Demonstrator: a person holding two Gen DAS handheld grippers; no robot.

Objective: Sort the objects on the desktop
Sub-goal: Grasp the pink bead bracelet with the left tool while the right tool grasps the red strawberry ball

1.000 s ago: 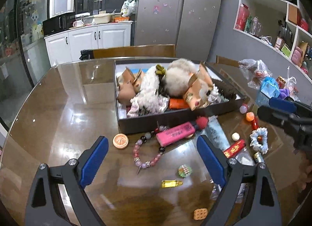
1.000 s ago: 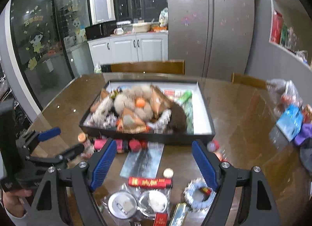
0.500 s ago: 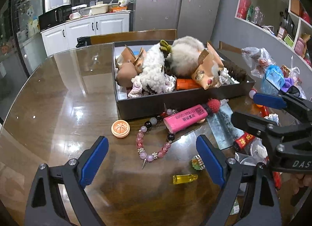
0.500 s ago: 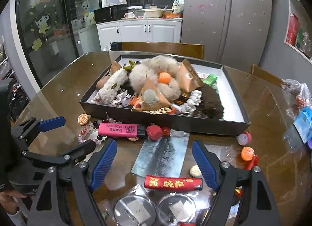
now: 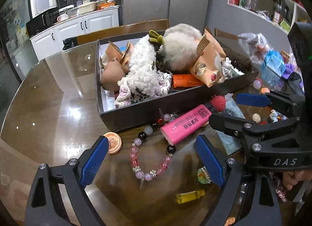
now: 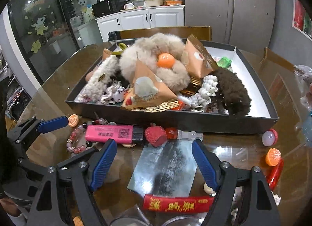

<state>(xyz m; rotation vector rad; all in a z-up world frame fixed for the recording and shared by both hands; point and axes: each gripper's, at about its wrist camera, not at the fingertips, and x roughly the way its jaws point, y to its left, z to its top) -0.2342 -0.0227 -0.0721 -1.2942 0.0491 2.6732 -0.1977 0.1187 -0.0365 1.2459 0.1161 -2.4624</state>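
Both grippers are wide open and hold nothing: left gripper (image 5: 151,159) low over the bead bracelet (image 5: 150,159), right gripper (image 6: 155,164) low over the photo card (image 6: 165,167).

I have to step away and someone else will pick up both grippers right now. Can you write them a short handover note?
Left gripper: open, empty, low over the pink bead bracelet on the table.
Right gripper: open, empty, over the grey photo card, with the red packet just below it.
Black tray: already piled with fluffy scrunchies and snack packets.
Loose in front of the tray: pink lighter, red lychee charm, orange-slice tokens, small yellow bottle.
Done: much is in the tray. Left: all the loose pieces; nothing is gripped yet.
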